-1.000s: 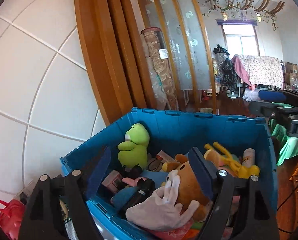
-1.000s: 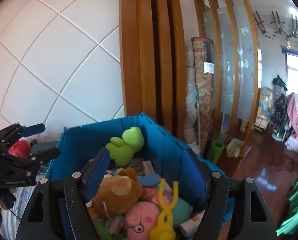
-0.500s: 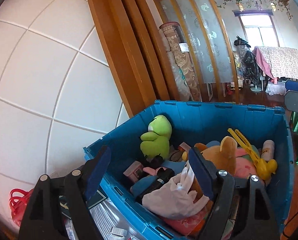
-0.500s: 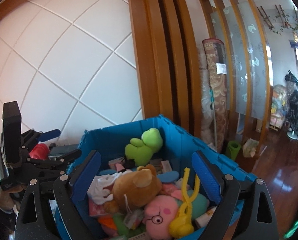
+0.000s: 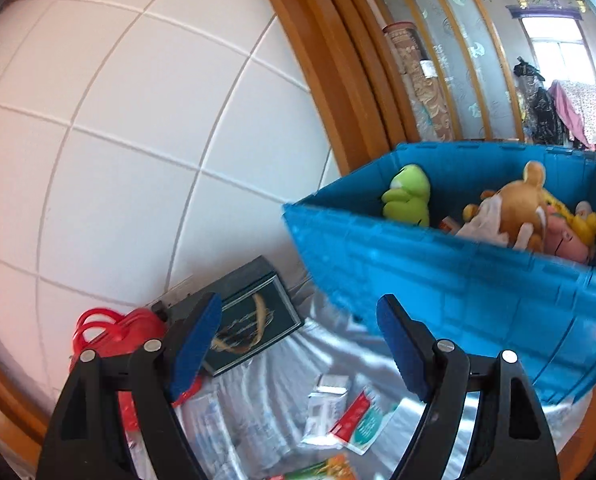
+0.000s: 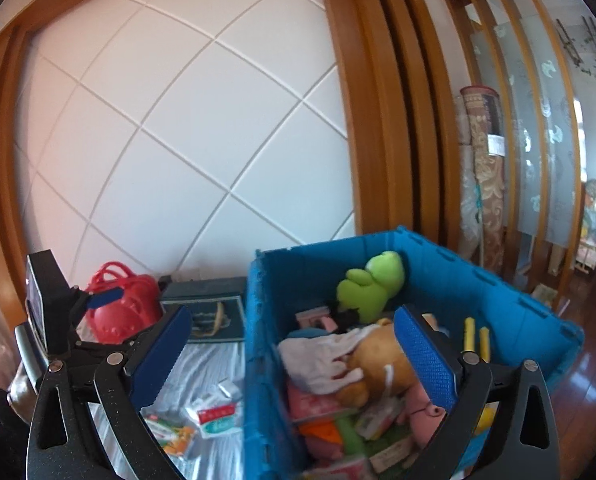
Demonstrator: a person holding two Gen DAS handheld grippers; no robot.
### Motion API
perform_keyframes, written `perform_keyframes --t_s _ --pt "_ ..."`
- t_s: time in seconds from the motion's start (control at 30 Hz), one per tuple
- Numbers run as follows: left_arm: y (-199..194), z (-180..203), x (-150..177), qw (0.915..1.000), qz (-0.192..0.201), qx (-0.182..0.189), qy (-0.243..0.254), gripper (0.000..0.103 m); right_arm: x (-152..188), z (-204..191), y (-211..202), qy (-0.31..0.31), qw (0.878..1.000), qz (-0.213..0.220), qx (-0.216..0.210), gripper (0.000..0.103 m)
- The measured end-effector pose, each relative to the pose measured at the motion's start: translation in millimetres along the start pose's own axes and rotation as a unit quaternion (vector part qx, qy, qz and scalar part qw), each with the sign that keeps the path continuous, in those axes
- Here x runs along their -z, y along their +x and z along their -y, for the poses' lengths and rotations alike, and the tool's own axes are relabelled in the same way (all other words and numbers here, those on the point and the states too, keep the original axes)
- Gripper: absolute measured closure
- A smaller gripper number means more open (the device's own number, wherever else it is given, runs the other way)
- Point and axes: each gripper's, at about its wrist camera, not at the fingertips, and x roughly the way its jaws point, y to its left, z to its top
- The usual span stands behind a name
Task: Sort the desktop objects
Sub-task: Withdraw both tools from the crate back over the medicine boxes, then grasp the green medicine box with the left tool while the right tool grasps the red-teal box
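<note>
White panelled wall behind a cloth-covered worktop (image 5: 281, 364) and a full blue crate (image 6: 257, 344).

Left tongs (image 5: 298, 344) stand wide apart with nothing between them, above small packets (image 5: 338, 416) scattered on the cloth, near a dark framed box (image 5: 249, 316) and a red basket (image 6: 121, 304). Right tongs (image 6: 289, 356) are opening, empty, above the crate's near wall. Inside the crate lie a green frog plush (image 6: 374, 284), a brown bear (image 6: 378, 356) and a white cloth (image 6: 318, 360).

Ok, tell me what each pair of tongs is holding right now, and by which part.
Nothing is held. The left tongs are open and empty; the right tongs are opening with nothing gripped.
</note>
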Motion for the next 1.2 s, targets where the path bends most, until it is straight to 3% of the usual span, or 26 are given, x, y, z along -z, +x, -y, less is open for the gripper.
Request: perform_keyframes --t_s 0.17,0.33,0.5,0.7,0.83,0.93,1.03,1.2 --pt "-10.5 -56.1 59.4 0.9992 -0.036 -0.015 -0.005 0.023 21.9 -63.4 27.1 0.005 0.998 -0.038 -0.045 0.0" --pt "-9.0 -77.7 105.8 0.9979 -0.064 0.013 0.005 0.023 54.9 -112.2 61.3 0.018 0.993 -0.087 -0.072 0.0" --pt "7.7 -75.5 140.9 0.9933 -0.077 0.084 0.023 0.023 93.1 -141.3 96.6 0.033 0.987 -0.141 -0.067 0.0" --pt "42.7 -50.1 181.5 0.9766 -0.105 0.171 0.078 0.023 139.3 -148.3 152.3 0.049 0.974 -0.214 -0.056 0.0" --pt "68.7 -42.0 204.4 0.957 -0.118 0.243 0.105 0.023 163.5 -147.3 187.2 0.064 0.965 -0.25 -0.041 0.0" --pt "89.4 -37.9 222.7 0.9349 -0.128 0.303 0.134 0.023 185.2 -142.5 217.0 0.087 0.954 -0.284 -0.029 0.0" --pt "110.3 -31.5 239.4 0.9059 -0.138 0.362 0.17 0.023 207.9 -135.0 246.8 0.125 0.938 -0.322 -0.014 0.0" --pt "137.7 -17.3 259.5 0.8522 -0.152 0.44 0.239 0.023 235.0 -127.7 284.3 0.162 0.922 -0.351 0.022 0.0"
